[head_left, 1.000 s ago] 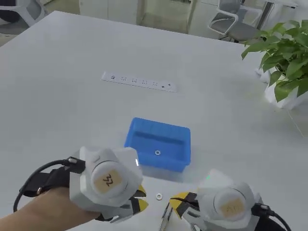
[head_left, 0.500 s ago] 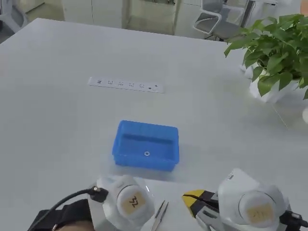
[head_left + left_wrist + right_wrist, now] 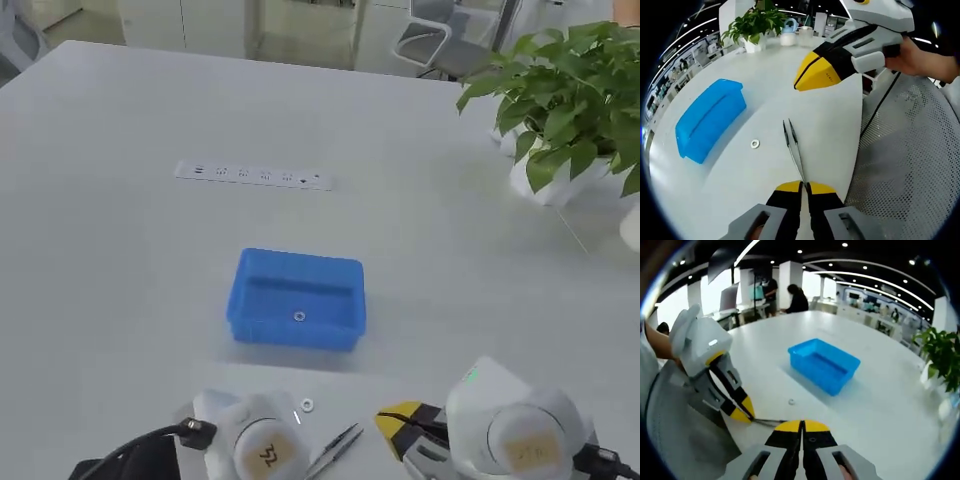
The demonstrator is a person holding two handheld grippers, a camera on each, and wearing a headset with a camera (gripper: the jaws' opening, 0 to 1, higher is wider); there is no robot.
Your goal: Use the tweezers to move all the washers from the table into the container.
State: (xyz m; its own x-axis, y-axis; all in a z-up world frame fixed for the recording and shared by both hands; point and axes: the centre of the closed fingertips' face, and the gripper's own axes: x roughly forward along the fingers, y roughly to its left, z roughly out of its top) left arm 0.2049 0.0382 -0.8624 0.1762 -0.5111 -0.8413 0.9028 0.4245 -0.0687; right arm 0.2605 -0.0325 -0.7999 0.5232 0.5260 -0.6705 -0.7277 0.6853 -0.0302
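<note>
1. Left gripper view: the left gripper [image 3: 804,186] clamps the tweezers [image 3: 794,147], their rear end hidden between its jaws.
2. Beside it, the right gripper [image 3: 802,426] is pressed together, empty.
3. One washer [image 3: 307,405] lies near the table [image 3: 120,250] front edge; another washer [image 3: 299,317], tiny, sits inside the container [image 3: 250,300].

The table [image 3: 120,260] is seen as a smooth, pale surface, largely matt, with a soft sheen where the ceiling lights are caught. The container [image 3: 297,300] is made of blue plastic, semi-glossy and slightly translucent at its walls. The tweezers [image 3: 794,150] are shown as thin, bright, polished metal, and the washer [image 3: 755,144] as a small silvery metal ring. The left gripper [image 3: 804,186] and the right gripper [image 3: 802,425] are cased in smooth white plastic, their jaws finished in matt yellow and black. A grey mesh [image 3: 910,160], finely perforated and cloth-like, is seen past the table's edge.
</note>
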